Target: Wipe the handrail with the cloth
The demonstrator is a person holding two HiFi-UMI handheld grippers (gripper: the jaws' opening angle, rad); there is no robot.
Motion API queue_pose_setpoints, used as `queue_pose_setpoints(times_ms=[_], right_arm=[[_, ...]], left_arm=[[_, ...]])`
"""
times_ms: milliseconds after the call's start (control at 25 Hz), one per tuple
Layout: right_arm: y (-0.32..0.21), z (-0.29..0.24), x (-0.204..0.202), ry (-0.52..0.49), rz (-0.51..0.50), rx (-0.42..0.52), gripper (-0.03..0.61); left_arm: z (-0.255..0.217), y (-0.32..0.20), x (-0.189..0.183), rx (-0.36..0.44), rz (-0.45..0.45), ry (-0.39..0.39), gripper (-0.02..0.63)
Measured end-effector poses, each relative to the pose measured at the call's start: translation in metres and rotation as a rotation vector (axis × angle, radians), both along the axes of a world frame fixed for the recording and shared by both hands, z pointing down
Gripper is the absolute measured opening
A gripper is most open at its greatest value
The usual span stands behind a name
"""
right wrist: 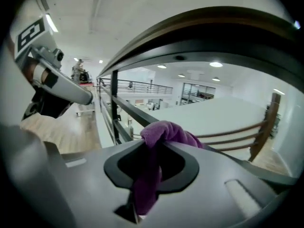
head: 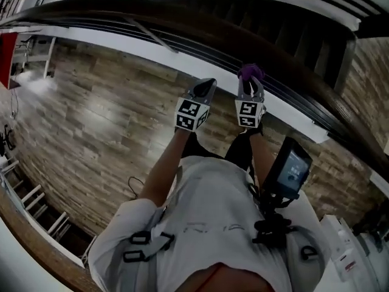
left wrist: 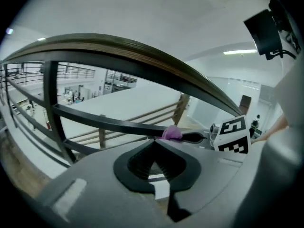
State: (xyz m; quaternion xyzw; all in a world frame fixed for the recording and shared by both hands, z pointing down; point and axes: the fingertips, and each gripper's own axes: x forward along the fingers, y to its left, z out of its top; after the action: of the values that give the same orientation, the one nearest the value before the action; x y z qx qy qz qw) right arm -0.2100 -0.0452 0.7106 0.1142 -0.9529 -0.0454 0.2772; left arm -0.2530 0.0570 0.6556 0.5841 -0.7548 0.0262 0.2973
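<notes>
The dark wooden handrail (head: pixel 182 23) curves across the top of the head view, with both grippers held up close below it. My right gripper (head: pixel 250 84) is shut on a purple cloth (head: pixel 251 72), which bunches out past the jaw tips. In the right gripper view the cloth (right wrist: pixel 164 132) hangs through the shut jaws of the right gripper (right wrist: pixel 154 142), just under the handrail (right wrist: pixel 213 27). My left gripper (head: pixel 205 90) is shut and empty beside it. In the left gripper view the left gripper (left wrist: pixel 154 142) has its tips together below the handrail (left wrist: pixel 142 51).
Black horizontal bars (left wrist: pixel 109 122) and a black post (left wrist: pixel 52 103) fill the balustrade under the rail. A white ledge (head: pixel 152 50) runs along its foot on the wood floor (head: pixel 91 120). A black screen device (head: pixel 290 169) sits at the person's chest. Beyond the railing lies an open hall.
</notes>
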Motion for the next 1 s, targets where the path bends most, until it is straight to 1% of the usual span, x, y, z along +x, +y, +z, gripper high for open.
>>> queue_pose_setpoints(times_ms=[120, 200, 280, 360, 440, 560, 640, 720, 800, 880, 960, 1000], right_arm=[[0.068, 0.023, -0.087, -0.002, -0.144, -0.02, 0.06], [0.099, 0.042, -0.14, 0.007, -0.204, -0.029, 0.06], [0.123, 0.061, -0.189, 0.019, -0.246, -0.031, 0.06], [0.145, 0.081, -0.235, 0.036, -0.275, -0.021, 0.06], [0.162, 0.099, -0.275, 0.056, -0.283, 0.017, 0.06], [0.176, 0.122, -0.318, 0.1, -0.269, 0.071, 0.057], [0.181, 0.134, -0.331, 0.15, -0.252, 0.086, 0.057], [0.176, 0.141, -0.332, 0.193, -0.226, 0.097, 0.057], [0.168, 0.141, -0.328, 0.204, -0.207, 0.093, 0.057], [0.153, 0.144, -0.318, 0.205, -0.163, 0.05, 0.057], [0.132, 0.151, -0.3, 0.202, -0.09, -0.007, 0.057], [0.122, 0.155, -0.29, 0.2, -0.062, -0.021, 0.057]], left_arm=[[0.008, 0.06, -0.072, -0.004, -0.127, -0.02, 0.0], [0.018, 0.097, -0.112, -0.023, -0.189, -0.034, 0.0], [0.028, 0.129, -0.143, -0.048, -0.237, -0.047, 0.0], [0.034, 0.158, -0.166, -0.068, -0.273, -0.051, 0.0], [0.036, 0.18, -0.181, -0.075, -0.301, -0.05, 0.0], [0.037, 0.204, -0.194, -0.086, -0.33, -0.036, 0.0], [0.036, 0.212, -0.195, -0.091, -0.334, -0.028, 0.0], [0.034, 0.213, -0.19, -0.094, -0.319, -0.015, 0.0], [0.036, 0.208, -0.185, -0.091, -0.298, -0.018, 0.0], [0.043, 0.198, -0.178, -0.089, -0.275, -0.016, 0.0], [0.054, 0.182, -0.167, -0.089, -0.252, -0.003, 0.0], [0.06, 0.173, -0.162, -0.086, -0.244, 0.002, 0.0]])
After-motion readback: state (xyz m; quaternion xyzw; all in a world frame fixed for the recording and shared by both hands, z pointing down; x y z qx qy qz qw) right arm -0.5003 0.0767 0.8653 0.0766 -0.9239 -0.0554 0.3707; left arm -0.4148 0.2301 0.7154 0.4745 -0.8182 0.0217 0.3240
